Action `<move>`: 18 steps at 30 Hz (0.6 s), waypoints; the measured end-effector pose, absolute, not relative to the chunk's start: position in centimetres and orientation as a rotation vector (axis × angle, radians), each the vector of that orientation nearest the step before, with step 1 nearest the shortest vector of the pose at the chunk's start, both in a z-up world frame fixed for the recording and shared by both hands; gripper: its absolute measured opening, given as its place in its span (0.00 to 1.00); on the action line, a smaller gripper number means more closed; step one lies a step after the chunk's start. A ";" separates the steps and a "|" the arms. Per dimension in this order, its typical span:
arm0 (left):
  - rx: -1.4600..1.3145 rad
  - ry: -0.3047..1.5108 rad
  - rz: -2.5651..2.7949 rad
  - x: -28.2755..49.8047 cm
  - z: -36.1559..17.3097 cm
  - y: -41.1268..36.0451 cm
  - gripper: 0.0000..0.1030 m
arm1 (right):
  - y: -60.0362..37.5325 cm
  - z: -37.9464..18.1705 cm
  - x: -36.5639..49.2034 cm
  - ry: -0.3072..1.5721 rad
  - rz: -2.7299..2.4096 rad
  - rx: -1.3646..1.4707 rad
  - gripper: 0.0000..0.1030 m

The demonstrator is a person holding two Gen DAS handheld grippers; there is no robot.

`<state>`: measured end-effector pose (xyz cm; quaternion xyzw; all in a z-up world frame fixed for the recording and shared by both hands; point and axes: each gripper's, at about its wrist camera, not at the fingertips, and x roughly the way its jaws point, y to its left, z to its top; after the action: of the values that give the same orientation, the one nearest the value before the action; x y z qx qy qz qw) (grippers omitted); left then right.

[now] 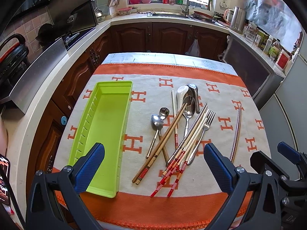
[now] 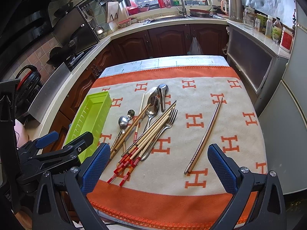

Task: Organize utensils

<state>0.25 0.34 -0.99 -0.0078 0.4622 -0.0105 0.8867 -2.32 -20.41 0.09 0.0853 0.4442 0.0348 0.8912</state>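
An empty green plastic tray (image 1: 107,118) lies at the table's left; it also shows in the right wrist view (image 2: 92,115). A mixed pile of spoons, a fork (image 1: 206,123) and several chopsticks (image 1: 178,134) lies mid-table, also seen in the right wrist view (image 2: 145,128). A pair of metal chopsticks (image 2: 204,139) lies apart to the right, also in the left wrist view (image 1: 236,134). My left gripper (image 1: 153,164) is open and empty above the near table edge. My right gripper (image 2: 156,164) is open and empty, beside the left one.
The table wears an orange and beige cloth (image 1: 145,207) with H marks. Kitchen counters with a stove (image 1: 76,36), a sink (image 1: 172,14) and bottles (image 1: 272,48) surround it. A grey cabinet (image 2: 255,67) stands close on the right.
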 end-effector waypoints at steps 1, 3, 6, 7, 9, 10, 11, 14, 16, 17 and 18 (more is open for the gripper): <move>-0.015 0.961 -0.021 0.2 -1.0 0.3 0.99 | -20.4 0.1 -2.3 0.922 0.072 0.178 1.00; -0.015 0.962 -0.020 0.2 -1.0 0.4 0.99 | -20.4 0.1 -2.3 0.923 0.071 0.178 1.00; -0.015 0.961 -0.020 0.2 -1.0 0.4 0.99 | -20.4 0.1 -2.3 0.921 0.072 0.177 1.00; -0.015 0.961 -0.020 0.2 -1.0 0.5 0.99 | -20.4 0.1 -2.3 0.921 0.072 0.177 1.00; -0.014 0.961 -0.020 0.2 -1.0 0.4 0.99 | -20.4 0.1 -2.3 0.921 0.072 0.178 1.00; -0.014 0.962 -0.020 0.2 -1.0 0.4 0.99 | -20.5 0.0 -2.3 0.921 0.072 0.178 1.00; -0.014 0.963 -0.021 0.2 -1.0 0.4 0.99 | -20.4 0.1 -2.3 0.923 0.072 0.179 1.00; -0.014 0.961 -0.019 0.2 -1.0 0.4 0.99 | -20.5 0.1 -2.3 0.922 0.073 0.179 1.00; -0.014 0.962 -0.020 0.2 -1.0 0.4 0.99 | -20.6 0.1 -2.2 0.922 0.074 0.179 1.00; -0.014 0.962 -0.020 0.2 -1.0 0.4 0.99 | -20.6 0.1 -2.2 0.923 0.074 0.180 1.00; -0.014 0.962 -0.020 0.2 -1.0 0.5 0.99 | -20.6 0.1 -2.2 0.923 0.073 0.180 1.00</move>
<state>0.18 0.46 -1.03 -0.0068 0.4626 -0.0098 0.8865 -2.25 -20.59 0.13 0.0867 0.4447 0.0351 0.8908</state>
